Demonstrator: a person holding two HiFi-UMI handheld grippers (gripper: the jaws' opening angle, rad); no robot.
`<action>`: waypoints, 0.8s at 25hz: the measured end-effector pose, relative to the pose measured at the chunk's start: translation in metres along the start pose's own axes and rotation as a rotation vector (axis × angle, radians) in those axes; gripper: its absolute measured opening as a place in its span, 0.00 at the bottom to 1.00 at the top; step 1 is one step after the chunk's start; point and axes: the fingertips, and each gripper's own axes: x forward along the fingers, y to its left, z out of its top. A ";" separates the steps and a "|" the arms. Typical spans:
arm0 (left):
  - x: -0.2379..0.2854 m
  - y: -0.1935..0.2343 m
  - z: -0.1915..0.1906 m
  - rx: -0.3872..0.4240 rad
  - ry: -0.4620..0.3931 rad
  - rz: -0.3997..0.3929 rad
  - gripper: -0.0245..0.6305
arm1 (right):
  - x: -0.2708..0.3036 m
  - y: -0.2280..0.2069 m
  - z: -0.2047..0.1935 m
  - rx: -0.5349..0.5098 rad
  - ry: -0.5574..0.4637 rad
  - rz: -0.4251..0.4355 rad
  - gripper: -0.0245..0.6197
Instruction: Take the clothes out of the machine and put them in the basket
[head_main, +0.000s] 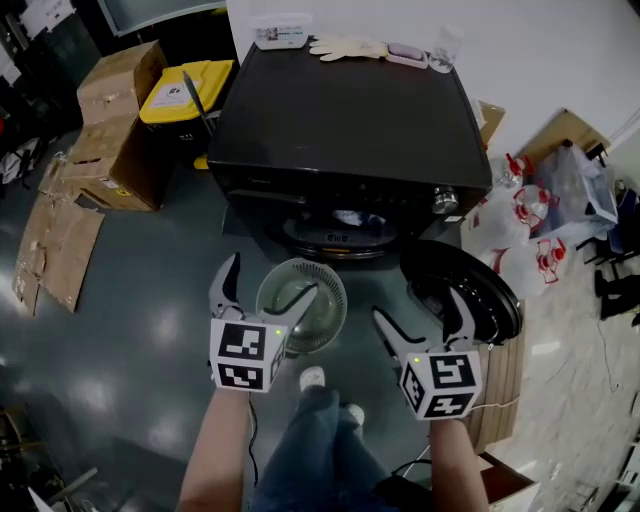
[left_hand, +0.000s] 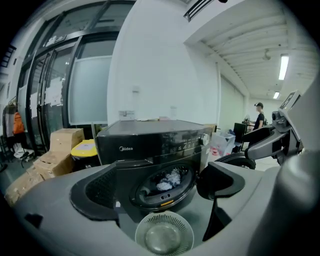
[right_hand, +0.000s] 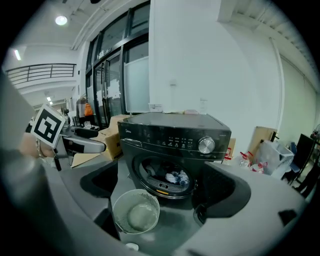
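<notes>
In the head view, the person's two forearms are reaching forward from the bottom edge, one on each side of the legs, and both grippers are pointing toward the black washing machine (head_main: 345, 120). The left gripper (head_main: 272, 277) is holding its jaws wide apart, with nothing between them. From above, its right jaw is overlapping the rim of the round white basket (head_main: 325, 325), which is standing on the floor just in front of the machine. The right gripper (head_main: 418, 305) is also spreading its jaws with nothing in them, and it is hovering in front of the round door (head_main: 470, 285), which is hanging open to the right. The clothes (head_main: 345, 217) are showing as a pale bundle inside the drum mouth, apart from both grippers.

In the left gripper view, the jaws are standing apart and framing the drum opening. The clothes (left_hand: 168, 179) are lying inside it, beyond the jaw tips, and the basket (left_hand: 164, 234) is sitting low between the jaws. The right gripper (left_hand: 272, 140) is showing at the right edge.

In the right gripper view, the jaws are likewise gaping and gripping nothing. The clothes (right_hand: 176, 177) are lying in the drum straight ahead, the basket (right_hand: 136, 211) is standing below and to the left, and the left gripper (right_hand: 82, 145) is hovering at the left.
</notes>
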 end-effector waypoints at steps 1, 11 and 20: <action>0.007 0.003 -0.007 -0.002 0.007 -0.003 0.90 | 0.009 0.000 -0.004 0.011 0.003 0.001 0.86; 0.065 0.016 -0.090 -0.062 0.059 0.014 0.90 | 0.076 0.005 -0.077 0.009 0.092 0.010 0.86; 0.092 0.021 -0.156 -0.109 0.110 0.022 0.90 | 0.118 0.004 -0.134 0.015 0.153 0.036 0.86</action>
